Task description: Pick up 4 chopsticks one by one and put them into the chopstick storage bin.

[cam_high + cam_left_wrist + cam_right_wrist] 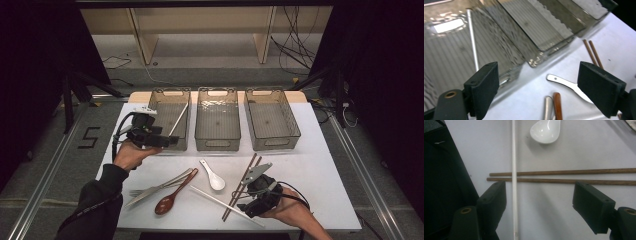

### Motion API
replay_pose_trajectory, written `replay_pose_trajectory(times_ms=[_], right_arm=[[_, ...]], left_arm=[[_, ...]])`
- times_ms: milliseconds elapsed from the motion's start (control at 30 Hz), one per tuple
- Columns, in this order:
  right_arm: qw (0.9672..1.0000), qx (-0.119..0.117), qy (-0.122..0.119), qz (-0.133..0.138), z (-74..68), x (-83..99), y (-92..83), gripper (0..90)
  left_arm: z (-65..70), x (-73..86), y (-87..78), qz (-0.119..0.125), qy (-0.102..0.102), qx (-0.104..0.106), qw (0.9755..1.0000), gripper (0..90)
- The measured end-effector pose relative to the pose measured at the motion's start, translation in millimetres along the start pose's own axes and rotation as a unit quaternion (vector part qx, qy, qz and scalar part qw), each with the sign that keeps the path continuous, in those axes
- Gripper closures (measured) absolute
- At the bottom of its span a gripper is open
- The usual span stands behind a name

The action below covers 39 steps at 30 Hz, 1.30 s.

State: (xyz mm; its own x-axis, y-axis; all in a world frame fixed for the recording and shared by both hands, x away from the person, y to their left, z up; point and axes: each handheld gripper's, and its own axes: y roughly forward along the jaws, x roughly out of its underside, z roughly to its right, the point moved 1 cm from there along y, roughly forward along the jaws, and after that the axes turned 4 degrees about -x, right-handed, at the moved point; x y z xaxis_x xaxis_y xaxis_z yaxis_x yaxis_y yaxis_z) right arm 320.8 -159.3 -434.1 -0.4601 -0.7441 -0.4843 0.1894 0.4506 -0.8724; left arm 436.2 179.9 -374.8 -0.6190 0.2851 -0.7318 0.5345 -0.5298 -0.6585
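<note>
Left tongs (172, 140) held level at near end of left bin (170, 117); jaws apart, nothing between pads. One slim white chopstick (179, 119) inside that bin, straight, smooth, lying slantwise over ribbed floor. Three bins in a row: smoky translucent plastic, rectangular, cut-out handles at the ends. Middle bin (217, 120) and right bin (271, 119) hold nothing visible.

Right tongs (539, 202) low over white matte surface (320, 170); jaws wide apart, gripping nothing. Second white chopstick (514, 182) just beside one pad, lying across pair of thin brown wooden chopsticks (574, 176), parallel, round-sectioned. Glossy white ceramic spoon (546, 130) near, bowl up. Left of those: reddish wooden spoon (170, 197), metal cutlery (155, 189) alongside.
</note>
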Motion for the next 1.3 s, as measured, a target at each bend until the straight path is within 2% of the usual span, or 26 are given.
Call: replay_pose_trajectory(times_ms=[100, 267, 433, 467, 533, 567, 600, 633, 733, 800, 833, 967, 1033, 1167, 1233, 1267, 1300], right_arm=[[1.0000, 0.000, -0.006, -0.006, -1.1, 0.0, 1.8, 28.6], [0.9998, -0.005, -0.002, -0.020, -5.1, 0.6, 5.2, 29.1], [0.9994, -0.008, -0.002, -0.034, -7.7, 1.4, 9.3, 30.9], [0.9993, -0.009, -0.008, -0.037, -7.5, 2.0, 9.7, 31.6], [0.9988, -0.012, -0.014, -0.045, -7.9, 2.6, 10.7, 32.5], [0.9988, -0.011, -0.007, -0.047, -9.4, 2.7, 11.4, 33.2], [0.9983, -0.013, -0.020, -0.054, -8.5, 3.3, 11.5, 33.9], [0.9982, -0.015, -0.019, -0.055, -9.3, 3.4, 12.0, 34.7], [0.9975, -0.016, -0.031, -0.061, -11.0, 3.6, 14.3, 37.9], [0.9971, -0.018, -0.028, -0.068, -13.6, 3.3, 16.7, 40.4], [0.9964, -0.017, -0.037, -0.074, -13.7, 3.7, 18.5, 41.6], [0.9949, -0.014, -0.045, -0.089, -16.0, 4.4, 23.7, 47.8], [0.9951, -0.017, -0.036, -0.091, -17.6, 3.7, 23.9, 51.4], [0.9938, -0.017, -0.048, -0.098, -16.5, 3.8, 26.1, 56.6], [0.9936, -0.019, -0.050, -0.100, -16.8, 3.7, 27.4, 59.2], [0.9935, -0.019, -0.043, -0.103, -17.7, 3.1, 27.7, 60.2], [0.9929, -0.021, -0.048, -0.107, -17.2, 2.9, 28.4, 61.3]], left_arm=[[8.2, 5.5, -2.1, 0.001, 0.012, 0.007, 0.9999, 16.7], [18.5, 17.7, -3.4, 0.002, 0.024, 0.014, 0.9996, 16.7], [27.6, 31.6, -6.3, 0.001, 0.027, 0.026, 0.9993, 16.5], [29.3, 34.5, -7.3, 0.003, 0.030, 0.029, 0.9991, 16.5], [32.6, 39.8, -7.9, 0.003, 0.036, 0.028, 0.9990, 16.5], [33.8, 41.8, -8.1, 0.003, 0.039, 0.026, 0.9989, 16.5], [35.4, 43.3, -8.6, 0.004, 0.039, 0.026, 0.9989, 16.5], [36.9, 44.6, -9.3, 0.006, 0.041, 0.026, 0.9988, 16.4], [42.3, 47.9, -11.9, 0.014, 0.049, 0.027, 0.9983, 16.5], [46.0, 49.7, -12.8, 0.016, 0.054, 0.024, 0.9981, 16.5], [47.7, 50.6, -13.0, 0.015, 0.057, 0.027, 0.9979, 16.5], [54.9, 55.8, -11.3, 0.012, 0.065, 0.034, 0.9972, 15.9], [57.9, 58.6, -10.9, 0.010, 0.066, 0.038, 0.9970, 15.8], [64.6, 63.3, -11.8, 0.011, 0.075, 0.042, 0.9962, 15.7], [67.1, 65.2, -12.6, 0.012, 0.075, 0.044, 0.9961, 15.7], [67.8, 66.2, -12.9, 0.010, 0.076, 0.045, 0.9960, 15.7], [67.9, 67.4, -13.2, 0.009, 0.074, 0.046, 0.9961, 15.7]])
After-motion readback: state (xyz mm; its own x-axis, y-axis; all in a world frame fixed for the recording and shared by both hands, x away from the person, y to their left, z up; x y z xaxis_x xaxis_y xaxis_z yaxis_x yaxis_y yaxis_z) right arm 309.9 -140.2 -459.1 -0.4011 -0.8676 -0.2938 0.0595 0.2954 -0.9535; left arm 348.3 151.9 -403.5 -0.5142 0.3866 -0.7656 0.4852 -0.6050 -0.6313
